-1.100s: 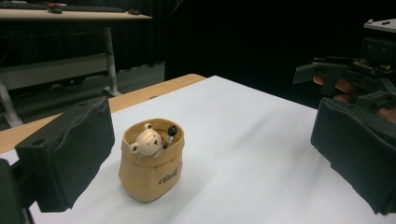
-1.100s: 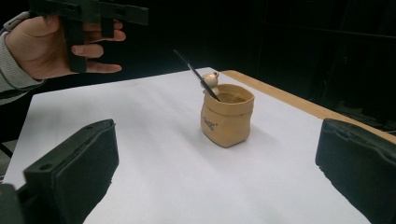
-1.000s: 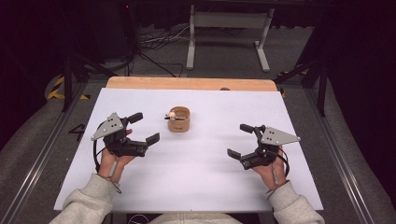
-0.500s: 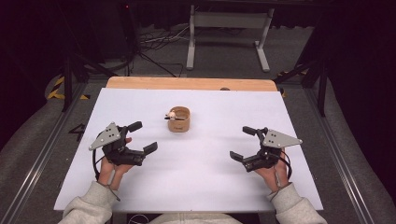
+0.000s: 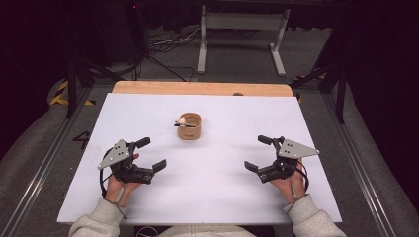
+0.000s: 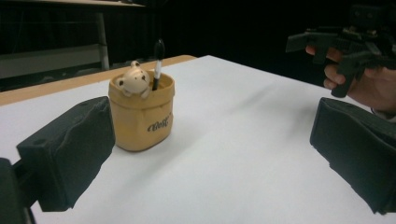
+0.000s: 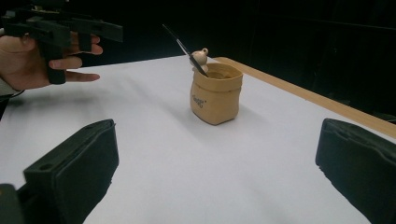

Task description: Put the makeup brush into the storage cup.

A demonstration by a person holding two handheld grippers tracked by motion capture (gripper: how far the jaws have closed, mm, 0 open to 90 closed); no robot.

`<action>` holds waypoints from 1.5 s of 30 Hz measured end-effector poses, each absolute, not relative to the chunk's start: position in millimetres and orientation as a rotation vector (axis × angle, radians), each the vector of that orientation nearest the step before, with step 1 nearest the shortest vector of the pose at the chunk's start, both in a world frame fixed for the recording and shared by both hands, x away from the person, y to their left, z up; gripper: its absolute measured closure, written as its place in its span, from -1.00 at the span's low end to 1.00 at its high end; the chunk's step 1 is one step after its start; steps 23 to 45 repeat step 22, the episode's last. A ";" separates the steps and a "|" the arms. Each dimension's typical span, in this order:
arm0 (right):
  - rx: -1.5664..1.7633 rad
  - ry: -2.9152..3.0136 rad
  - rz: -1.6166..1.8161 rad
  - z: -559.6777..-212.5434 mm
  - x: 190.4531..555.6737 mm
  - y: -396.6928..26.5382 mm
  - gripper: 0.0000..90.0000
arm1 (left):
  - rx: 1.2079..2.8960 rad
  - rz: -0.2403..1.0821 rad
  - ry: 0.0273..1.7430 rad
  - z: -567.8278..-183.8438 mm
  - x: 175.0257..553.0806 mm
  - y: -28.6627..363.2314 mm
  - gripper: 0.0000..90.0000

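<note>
A lab or studio — dark curtained surround, floor cables (image 5: pixel 163 42), white-topped table (image 5: pixel 222 197) on rails.

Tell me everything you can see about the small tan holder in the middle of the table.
The tan holder is a small pot shaped like a soft bag with a rolled rim, matte, maybe ceramic. Dark script is printed on one side. It stands upright on the white table, toward the far half, apart from both grippers. A pale animal figure sits on its rim, and a black pen stands inside, leaning on the rim beside the figure.
</note>
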State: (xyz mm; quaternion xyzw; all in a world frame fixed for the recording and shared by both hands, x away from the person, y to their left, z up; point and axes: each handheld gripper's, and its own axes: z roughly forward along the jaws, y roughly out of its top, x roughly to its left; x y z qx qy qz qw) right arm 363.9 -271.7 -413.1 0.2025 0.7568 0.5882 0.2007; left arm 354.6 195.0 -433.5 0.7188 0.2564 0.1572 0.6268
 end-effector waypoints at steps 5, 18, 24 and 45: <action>0.572 2.110 1.637 -418.1 364.4 -271.0 -1.00 | 1.651 0.350 0.603 -441.8 355.0 197.1 -0.99; 0.571 2.117 1.632 -424.5 366.0 -268.7 -1.00 | 1.668 0.346 0.624 -448.4 356.9 200.5 -0.98; 0.579 2.110 1.648 -425.4 366.5 -269.2 -1.00 | 1.661 0.338 0.607 -449.0 356.5 198.9 -0.98; 0.579 2.110 1.648 -425.4 366.5 -269.2 -1.00 | 1.661 0.338 0.607 -449.0 356.5 198.9 -0.98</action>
